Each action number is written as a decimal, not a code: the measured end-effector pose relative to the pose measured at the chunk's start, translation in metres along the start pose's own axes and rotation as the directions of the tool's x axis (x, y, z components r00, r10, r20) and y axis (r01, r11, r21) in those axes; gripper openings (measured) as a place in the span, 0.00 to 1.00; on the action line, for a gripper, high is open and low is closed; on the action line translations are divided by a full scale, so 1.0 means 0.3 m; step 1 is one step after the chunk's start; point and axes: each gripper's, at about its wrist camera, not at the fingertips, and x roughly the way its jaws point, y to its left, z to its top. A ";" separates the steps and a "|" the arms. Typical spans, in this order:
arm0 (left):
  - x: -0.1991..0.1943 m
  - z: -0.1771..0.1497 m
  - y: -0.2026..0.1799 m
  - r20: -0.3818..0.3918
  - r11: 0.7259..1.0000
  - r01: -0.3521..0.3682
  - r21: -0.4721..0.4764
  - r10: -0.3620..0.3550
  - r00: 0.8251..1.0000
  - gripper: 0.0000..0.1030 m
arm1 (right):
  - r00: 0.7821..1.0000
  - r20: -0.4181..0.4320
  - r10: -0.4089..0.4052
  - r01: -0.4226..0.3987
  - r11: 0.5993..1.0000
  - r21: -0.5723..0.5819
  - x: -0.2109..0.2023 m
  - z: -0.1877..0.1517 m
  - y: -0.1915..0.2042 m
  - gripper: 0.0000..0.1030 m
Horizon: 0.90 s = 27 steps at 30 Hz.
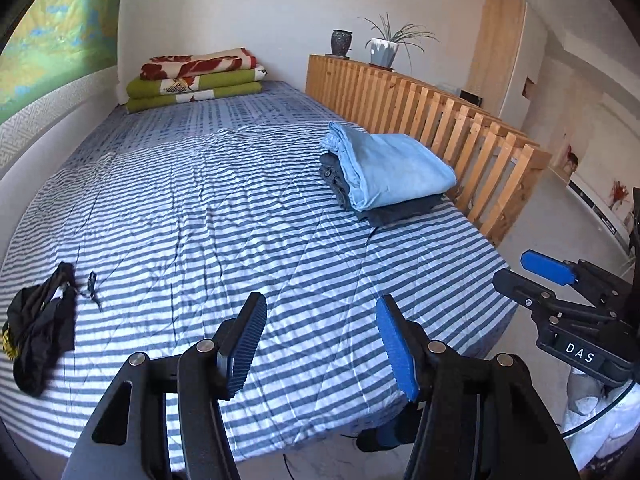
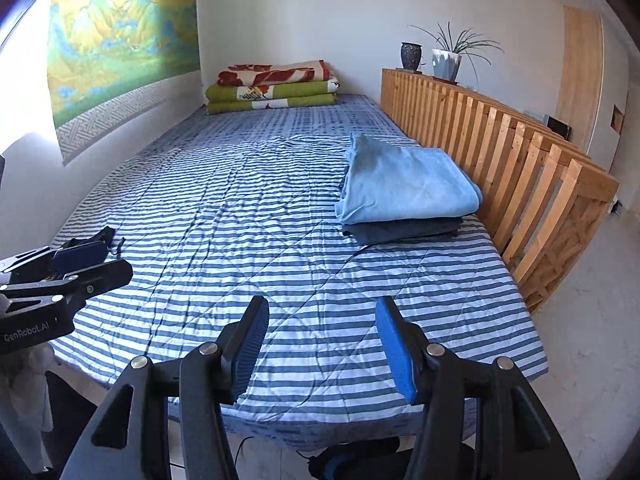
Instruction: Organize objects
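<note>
Both tongs, left (image 1: 322,344) and right (image 2: 322,346), are apart and empty; folded clothes (image 1: 390,172) stacked bedside, black garment (image 1: 40,328) probably next.

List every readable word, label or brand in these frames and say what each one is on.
"DAS": white letters on the right gripper body, seen from the left wrist.
"GenRobot.AI": on the left gripper body, seen from the right wrist.
Nothing else is legible.
</note>
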 end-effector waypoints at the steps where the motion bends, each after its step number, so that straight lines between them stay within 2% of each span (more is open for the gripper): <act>1: -0.022 -0.023 0.007 0.003 1.000 -0.003 -0.010 0.003 1.000 0.60 | 1.000 0.001 0.006 -0.006 1.000 -0.004 -0.012 -0.010 0.015 0.50; 5: -0.080 -0.094 0.028 0.011 0.998 -0.050 -0.030 0.050 0.999 0.61 | 0.999 0.003 0.035 -0.035 0.999 -0.009 -0.049 -0.046 0.057 0.50; 12: -0.140 -0.156 0.024 0.016 0.994 -0.106 -0.020 0.106 0.994 0.62 | 0.999 0.023 0.030 -0.030 1.000 0.000 -0.089 -0.073 0.067 0.51; 20: -0.153 -0.141 0.029 0.031 0.990 -0.139 -0.018 0.139 0.990 0.65 | 0.999 0.047 0.001 -0.002 1.000 0.016 -0.100 -0.067 0.066 0.52; 27: -0.118 -0.142 0.062 0.008 0.986 -0.160 -0.037 0.161 0.987 0.67 | 0.999 0.033 -0.010 0.010 1.000 0.019 -0.066 -0.068 0.074 0.52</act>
